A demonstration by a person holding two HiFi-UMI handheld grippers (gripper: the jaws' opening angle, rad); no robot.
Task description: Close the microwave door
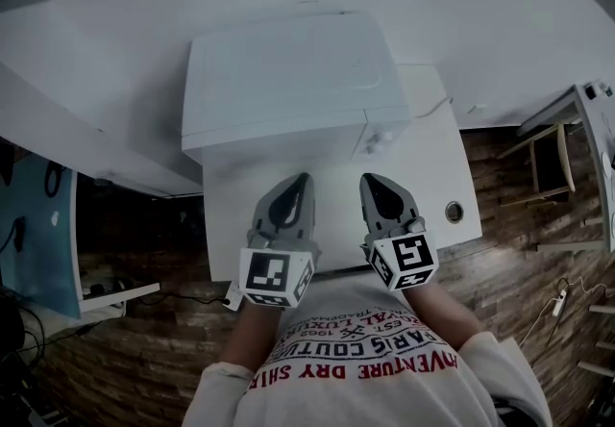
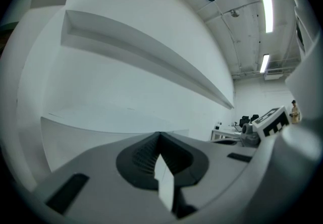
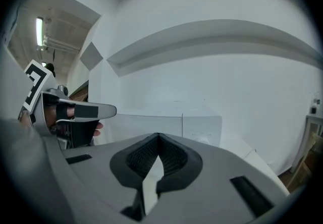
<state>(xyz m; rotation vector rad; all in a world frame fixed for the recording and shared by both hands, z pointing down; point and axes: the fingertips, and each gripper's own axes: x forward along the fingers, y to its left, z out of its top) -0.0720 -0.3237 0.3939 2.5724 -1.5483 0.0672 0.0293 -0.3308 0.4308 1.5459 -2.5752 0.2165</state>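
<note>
Head view shows the white table against the far wall, with the microwave on its far part. Its door looks flush with the front, so I judge it shut. I hold my left claw and right claw on the near side, apart from that front. Both are pressed together on nothing, since a push needs no grip. The knob sits right of the door.

Microwave front steeply foreshortened; knobs too small to read.
</note>
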